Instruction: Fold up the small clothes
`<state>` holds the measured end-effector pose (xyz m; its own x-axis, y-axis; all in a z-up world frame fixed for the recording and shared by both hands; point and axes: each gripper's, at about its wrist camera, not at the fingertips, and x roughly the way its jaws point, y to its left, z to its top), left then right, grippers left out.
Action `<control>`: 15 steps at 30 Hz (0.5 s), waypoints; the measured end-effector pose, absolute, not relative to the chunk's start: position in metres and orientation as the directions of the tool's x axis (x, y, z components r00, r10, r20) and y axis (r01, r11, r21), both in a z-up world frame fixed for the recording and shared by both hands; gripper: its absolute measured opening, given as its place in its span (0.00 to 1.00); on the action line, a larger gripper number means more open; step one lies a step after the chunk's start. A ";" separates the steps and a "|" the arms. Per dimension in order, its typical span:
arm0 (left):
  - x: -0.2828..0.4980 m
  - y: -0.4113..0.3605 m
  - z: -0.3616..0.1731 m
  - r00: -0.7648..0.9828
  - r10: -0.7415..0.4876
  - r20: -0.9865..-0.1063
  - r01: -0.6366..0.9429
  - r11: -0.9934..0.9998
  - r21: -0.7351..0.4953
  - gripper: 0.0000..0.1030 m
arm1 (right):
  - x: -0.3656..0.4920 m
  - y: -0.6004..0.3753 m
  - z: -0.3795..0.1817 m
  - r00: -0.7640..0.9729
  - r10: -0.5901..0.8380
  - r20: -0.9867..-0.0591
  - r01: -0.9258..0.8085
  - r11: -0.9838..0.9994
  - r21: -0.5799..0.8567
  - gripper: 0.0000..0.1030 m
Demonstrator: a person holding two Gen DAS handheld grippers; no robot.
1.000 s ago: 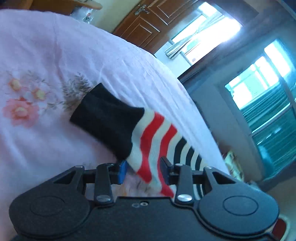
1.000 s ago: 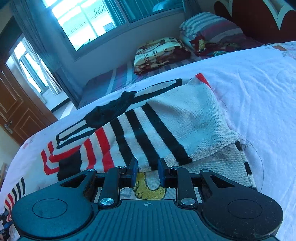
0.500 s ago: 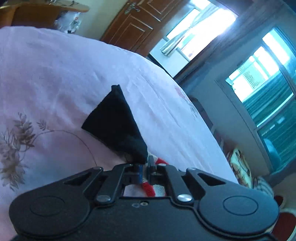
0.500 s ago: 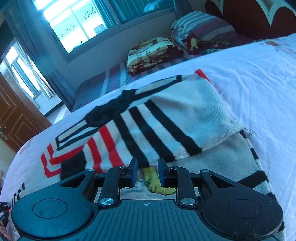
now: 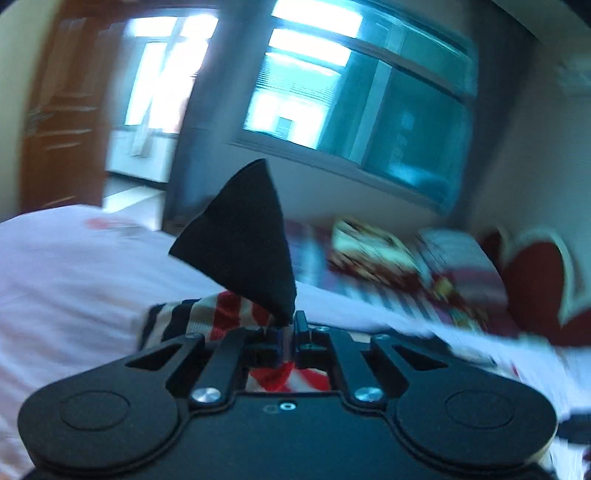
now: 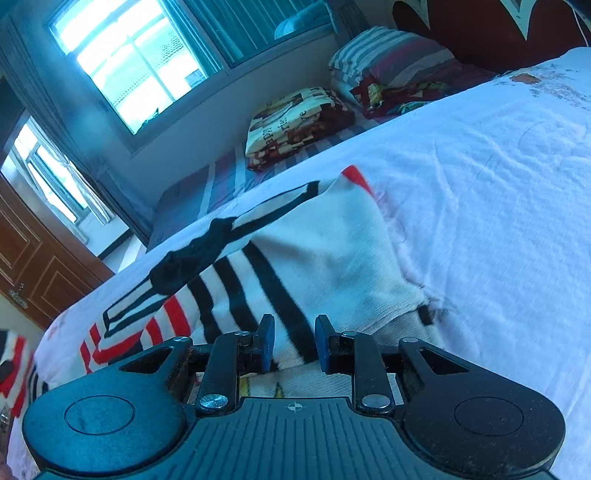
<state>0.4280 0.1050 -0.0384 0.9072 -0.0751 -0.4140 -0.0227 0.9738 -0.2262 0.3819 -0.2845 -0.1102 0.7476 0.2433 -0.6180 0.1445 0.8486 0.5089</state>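
Observation:
A knitted sweater [image 6: 325,254], white with black and red stripes, lies partly folded on the white bed sheet [image 6: 480,184]. My left gripper [image 5: 290,325] is shut on the sleeve's black cuff [image 5: 243,236], which stands up as a dark triangle above the fingers. The striped sleeve [image 5: 207,321] trails below it over the bed, and this view is blurred by motion. My right gripper [image 6: 294,339] sits low over the sweater's folded body with its jaws a little apart. Striped fabric shows in the gap, and the pads do not pinch it.
A folded printed blanket [image 6: 295,125] and a striped pillow [image 6: 388,55] lie on a second bed by the window wall. A dark red headboard [image 6: 480,29] stands at the upper right. A wooden door [image 6: 33,266] is at the far left.
My left gripper closed on the sleeve at the cuff, then rose and swung round, carrying the cuff off the sheet. My right gripper slid forward over the sweater, and the yellow print left its gap.

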 end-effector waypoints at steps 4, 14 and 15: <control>0.456 0.001 -0.054 0.866 -0.205 -0.456 0.160 0.978 -0.136 0.05 | 0.377 -0.306 -0.108 0.752 0.244 -0.612 0.153 0.839 0.522 0.23; 0.485 -0.130 -0.129 0.666 -0.323 -0.673 0.450 0.893 0.017 0.29 | 0.361 -0.345 -0.105 0.750 0.299 -0.591 0.133 0.806 0.576 0.41; 0.478 -0.135 -0.131 0.664 -0.328 -0.672 0.467 0.884 0.030 0.36 | 0.361 -0.346 -0.105 0.752 0.297 -0.588 0.130 0.808 0.575 0.76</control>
